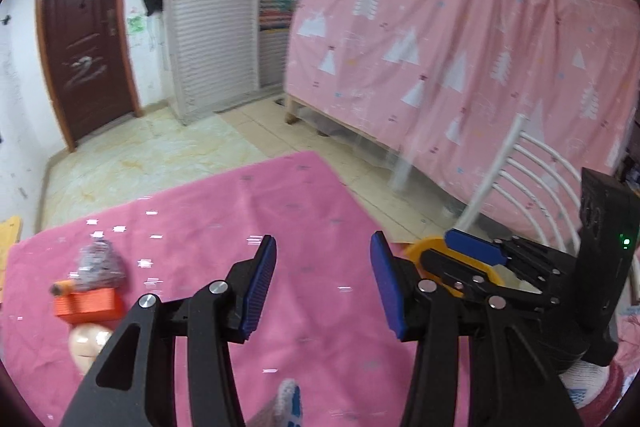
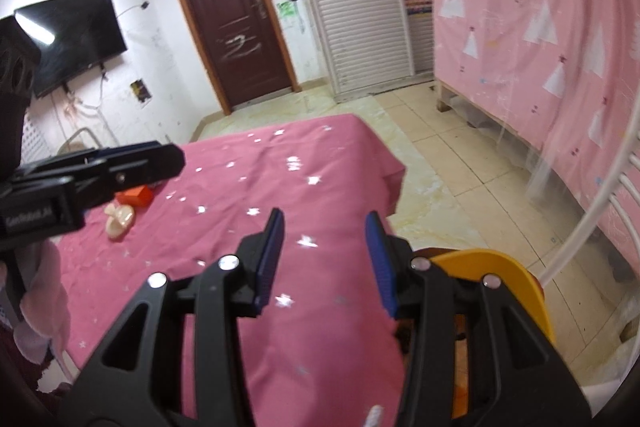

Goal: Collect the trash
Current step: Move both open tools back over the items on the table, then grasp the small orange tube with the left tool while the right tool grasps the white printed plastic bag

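On the pink tablecloth lie an orange box, a grey crumpled wrapper on top of it, and a beige plastic piece in front of it. The box and the beige piece also show in the right wrist view. My left gripper is open and empty above the cloth, right of these things. My right gripper is open and empty near the table's right edge, above a yellow bin rim. The bin also shows in the left wrist view.
A white metal chair stands right of the table beside the bin. A pink curtain hangs over a wooden frame on the right. A brown door, a white louvred cabinet and a wall television stand beyond the tiled floor.
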Demonstrator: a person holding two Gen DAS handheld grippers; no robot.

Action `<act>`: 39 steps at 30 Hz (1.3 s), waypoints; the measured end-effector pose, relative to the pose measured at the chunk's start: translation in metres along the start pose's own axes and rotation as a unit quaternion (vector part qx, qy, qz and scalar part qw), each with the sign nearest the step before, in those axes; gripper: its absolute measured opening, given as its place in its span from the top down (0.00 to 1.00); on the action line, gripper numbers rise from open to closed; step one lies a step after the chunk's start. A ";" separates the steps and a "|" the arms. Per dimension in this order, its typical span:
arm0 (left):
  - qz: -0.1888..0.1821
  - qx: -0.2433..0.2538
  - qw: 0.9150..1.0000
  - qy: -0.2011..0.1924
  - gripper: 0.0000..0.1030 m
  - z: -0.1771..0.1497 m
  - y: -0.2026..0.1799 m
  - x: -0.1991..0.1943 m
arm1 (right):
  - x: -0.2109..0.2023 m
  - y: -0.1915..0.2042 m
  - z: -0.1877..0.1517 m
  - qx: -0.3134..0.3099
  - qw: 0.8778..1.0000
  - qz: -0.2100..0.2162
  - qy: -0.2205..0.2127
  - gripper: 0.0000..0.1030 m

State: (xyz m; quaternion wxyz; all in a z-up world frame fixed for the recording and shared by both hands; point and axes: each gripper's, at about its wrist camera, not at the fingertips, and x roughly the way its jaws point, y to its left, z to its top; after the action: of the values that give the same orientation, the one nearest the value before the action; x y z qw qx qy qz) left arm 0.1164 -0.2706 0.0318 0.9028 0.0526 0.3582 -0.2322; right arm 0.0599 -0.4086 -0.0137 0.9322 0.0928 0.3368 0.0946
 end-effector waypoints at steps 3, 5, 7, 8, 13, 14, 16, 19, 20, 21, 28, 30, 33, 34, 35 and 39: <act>0.019 -0.013 1.000 -0.009 0.60 0.000 0.028 -0.008 | 0.011 0.019 0.005 -0.016 1.000 0.006 0.009 0.60; 0.029 -0.022 0.999 -0.010 0.60 -0.001 0.044 -0.012 | 0.017 0.032 0.008 -0.026 1.000 0.010 0.013 0.57; 0.041 -0.032 0.999 -0.011 0.60 0.000 0.064 -0.014 | 0.024 0.046 0.012 -0.037 0.999 0.015 0.017 0.55; 0.048 -0.037 0.998 -0.011 0.60 0.000 0.073 -0.016 | 0.025 0.049 0.013 -0.041 0.999 0.017 0.018 0.55; 0.071 -0.049 0.996 -0.015 0.60 -0.005 0.107 -0.022 | 0.039 0.079 0.021 -0.065 0.997 0.028 0.026 0.55; 0.075 -0.051 0.996 -0.015 0.60 -0.006 0.111 -0.024 | 0.041 0.084 0.021 -0.069 0.997 0.029 0.028 0.55; 0.089 -0.051 0.995 -0.016 0.60 -0.008 0.125 -0.027 | 0.047 0.095 0.024 -0.079 0.996 0.032 0.033 0.55; 0.106 -0.052 0.993 -0.013 0.60 -0.014 0.143 -0.030 | 0.055 0.110 0.025 -0.091 0.994 0.038 0.039 0.55; 0.109 -0.054 0.992 -0.011 0.60 -0.015 0.149 -0.030 | 0.058 0.115 0.026 -0.095 0.994 0.041 0.041 0.55; 0.114 -0.058 0.992 -0.005 0.60 -0.017 0.158 -0.029 | 0.060 0.119 0.026 -0.097 0.993 0.044 0.042 0.55; 0.128 -0.071 0.989 0.022 0.60 -0.027 0.195 -0.020 | 0.074 0.147 0.027 -0.122 0.989 0.055 0.057 0.54; 0.128 -0.074 0.989 0.029 0.60 -0.030 0.202 -0.017 | 0.079 0.154 0.026 -0.128 0.988 0.057 0.061 0.52; 0.132 -0.081 0.987 0.042 0.60 -0.037 0.212 -0.009 | 0.085 0.164 0.026 -0.136 0.987 0.060 0.067 0.51; 0.136 -0.085 0.986 0.045 0.60 -0.038 0.216 -0.006 | 0.086 0.165 0.026 -0.138 0.986 0.060 0.068 0.51; 0.138 -0.090 0.985 0.048 0.61 -0.039 0.221 -0.003 | 0.088 0.169 0.027 -0.140 0.986 0.062 0.070 0.51; 0.127 -0.105 0.984 0.060 0.81 -0.044 0.233 0.004 | 0.095 0.179 0.027 -0.149 0.984 0.064 0.076 0.51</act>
State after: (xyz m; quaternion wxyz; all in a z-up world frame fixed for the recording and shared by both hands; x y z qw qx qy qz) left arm 0.1983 -0.0539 -0.0197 0.9023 0.0165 0.4246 -0.0731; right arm 0.1286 -0.2162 -0.0091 0.8992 -0.0330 0.3824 0.2100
